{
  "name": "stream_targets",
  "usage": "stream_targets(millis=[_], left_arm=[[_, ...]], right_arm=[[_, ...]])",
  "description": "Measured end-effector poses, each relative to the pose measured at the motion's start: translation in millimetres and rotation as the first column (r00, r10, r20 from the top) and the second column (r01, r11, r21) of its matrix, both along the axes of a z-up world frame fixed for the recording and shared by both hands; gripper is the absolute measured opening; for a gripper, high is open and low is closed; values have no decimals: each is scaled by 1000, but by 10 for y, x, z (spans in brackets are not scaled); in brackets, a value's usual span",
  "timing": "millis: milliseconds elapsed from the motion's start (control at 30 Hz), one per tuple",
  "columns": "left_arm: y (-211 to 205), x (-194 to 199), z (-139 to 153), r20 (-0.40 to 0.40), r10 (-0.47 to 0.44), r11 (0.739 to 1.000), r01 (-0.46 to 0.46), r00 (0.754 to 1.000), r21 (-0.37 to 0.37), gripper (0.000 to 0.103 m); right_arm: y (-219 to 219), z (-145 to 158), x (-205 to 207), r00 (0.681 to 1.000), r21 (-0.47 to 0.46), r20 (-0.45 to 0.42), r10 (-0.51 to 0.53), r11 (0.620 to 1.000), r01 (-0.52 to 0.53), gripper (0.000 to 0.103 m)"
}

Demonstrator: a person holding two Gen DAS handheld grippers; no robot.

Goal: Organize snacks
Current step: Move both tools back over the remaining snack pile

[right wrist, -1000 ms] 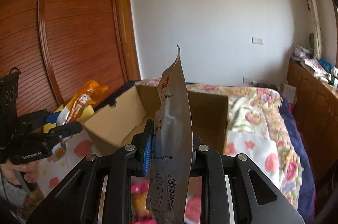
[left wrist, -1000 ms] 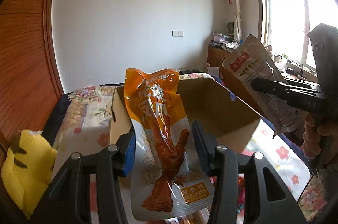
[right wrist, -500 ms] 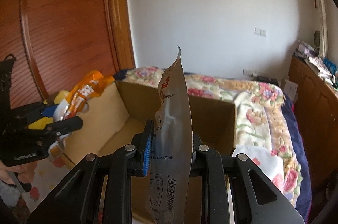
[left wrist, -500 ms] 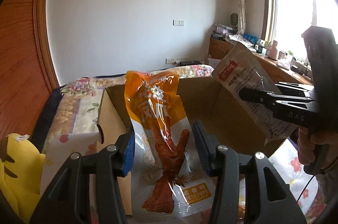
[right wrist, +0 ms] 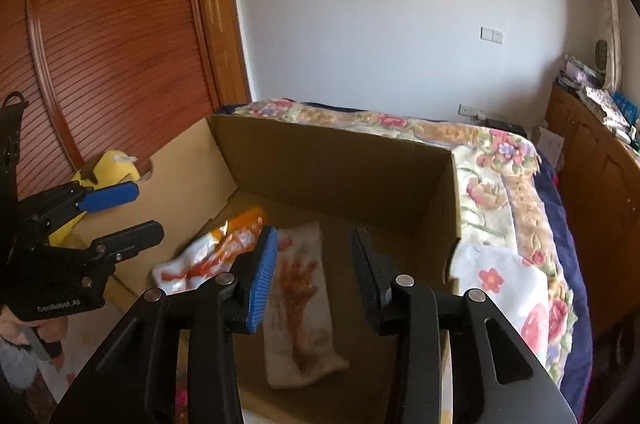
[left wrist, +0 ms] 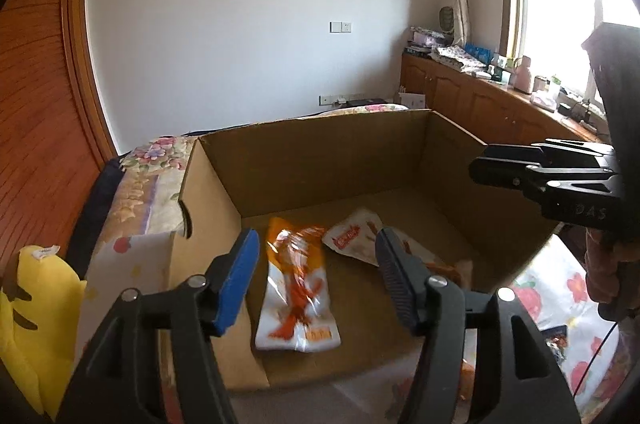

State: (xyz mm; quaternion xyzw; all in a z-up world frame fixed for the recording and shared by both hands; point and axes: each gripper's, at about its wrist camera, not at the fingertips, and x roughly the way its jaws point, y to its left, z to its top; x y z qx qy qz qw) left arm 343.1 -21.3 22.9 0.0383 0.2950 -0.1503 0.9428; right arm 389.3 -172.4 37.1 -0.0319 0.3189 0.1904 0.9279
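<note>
Left gripper (left wrist: 318,274) above the near edge of the box (left wrist: 320,148), jaws spread wide and empty. Right gripper (right wrist: 314,274) likewise above the box, jaws apart, nothing between them. Orange pack (left wrist: 298,282) lies flat on the box floor at the left; white pack (right wrist: 300,300) lies flat just to its right, their far ends close together. The box stands on a floral bedspread (right wrist: 500,184). A yellow plush toy (left wrist: 36,308) lies left of the box. Wooden wardrobe (right wrist: 100,44) at far left.
</note>
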Motion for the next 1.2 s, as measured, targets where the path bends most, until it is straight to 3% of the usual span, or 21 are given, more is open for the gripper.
stream_targets(millis=[267, 433, 700, 1200], left_arm=[[87, -624, 91, 47, -7, 1000, 7, 999, 1, 62], [109, -1003, -3, 33, -21, 1000, 22, 999, -18, 62], [121, -1396, -315, -5, -10, 1000, 10, 1000, -8, 62], [132, -1709, -728, -50, 11, 1000, -10, 999, 23, 62]], right_arm=[[-229, 279, -671, 999, 36, 43, -10, 999, 9, 42], [-413, 303, -1195, 999, 57, 38, -38, 998, 36, 48], [-569, -95, -1781, 994, 37, -15, -105, 994, 105, 52], [-662, -752, -2147, 980, 57, -150, -134, 988, 143, 55]])
